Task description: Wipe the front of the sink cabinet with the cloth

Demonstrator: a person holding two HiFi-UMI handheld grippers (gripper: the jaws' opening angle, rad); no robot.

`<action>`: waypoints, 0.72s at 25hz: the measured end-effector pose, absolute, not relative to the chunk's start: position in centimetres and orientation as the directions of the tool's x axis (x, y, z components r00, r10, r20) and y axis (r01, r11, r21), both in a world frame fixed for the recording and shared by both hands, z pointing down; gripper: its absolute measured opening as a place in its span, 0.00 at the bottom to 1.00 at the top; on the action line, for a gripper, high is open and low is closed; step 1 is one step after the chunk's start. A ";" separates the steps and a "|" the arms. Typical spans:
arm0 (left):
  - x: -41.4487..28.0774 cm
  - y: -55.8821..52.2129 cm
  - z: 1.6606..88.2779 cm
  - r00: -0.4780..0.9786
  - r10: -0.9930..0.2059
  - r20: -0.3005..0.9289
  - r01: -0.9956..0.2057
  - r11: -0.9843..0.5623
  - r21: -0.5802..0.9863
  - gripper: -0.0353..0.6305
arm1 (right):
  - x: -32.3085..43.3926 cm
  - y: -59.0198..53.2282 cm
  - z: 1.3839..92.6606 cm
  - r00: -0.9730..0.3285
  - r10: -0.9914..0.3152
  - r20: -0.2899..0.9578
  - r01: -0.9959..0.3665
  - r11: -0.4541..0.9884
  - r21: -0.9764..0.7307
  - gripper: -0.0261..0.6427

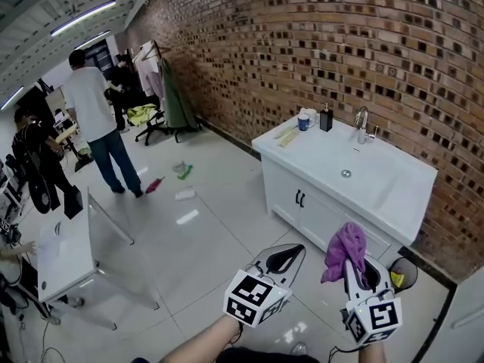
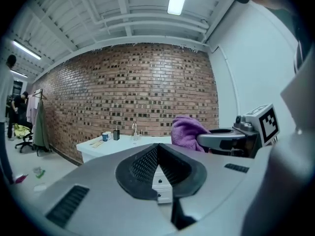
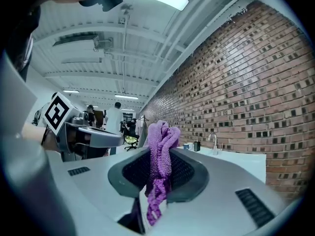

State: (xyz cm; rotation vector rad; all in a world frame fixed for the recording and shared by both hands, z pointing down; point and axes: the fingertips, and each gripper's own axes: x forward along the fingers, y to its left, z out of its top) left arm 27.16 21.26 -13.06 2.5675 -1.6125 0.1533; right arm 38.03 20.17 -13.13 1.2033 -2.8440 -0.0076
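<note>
The head view alone shows the whole layout: the white sink cabinet (image 1: pixel 304 203) stands against the brick wall (image 1: pixel 340 36), its front with two dark handles facing the floor, and both grippers are held over the floor short of that front, apart from it. The right gripper (image 1: pixel 355 271) is the nearer one to the cabinet's right end and carries the purple cloth (image 1: pixel 345 246), which is bunched above its jaws. Only the right gripper view shows the grip itself: the jaws are pressed together on the cloth's middle, with a wad standing above the pads and a tail hanging below. There the cabinet top shows only off to the right. The left gripper (image 1: pixel 287 255) is held beside it, farther from the cabinet. Its own view shows the jaws closed tip to tip with nothing between them, the cabinet front straight beyond them, and the other gripper with the cloth at the right. On the cabinet's tabletop stand a faucet (image 1: pixel 362 123), a dark bottle (image 1: pixel 326 118) and a blue cup (image 1: pixel 303 122).
</note>
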 end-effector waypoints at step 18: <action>24.4 16.6 -11.3 0.430 -0.891 0.148 -0.903 -0.426 0.056 0.06 | 36.7 15.0 -11.8 -0.665 -0.741 0.095 -0.739 0.671 0.054 0.15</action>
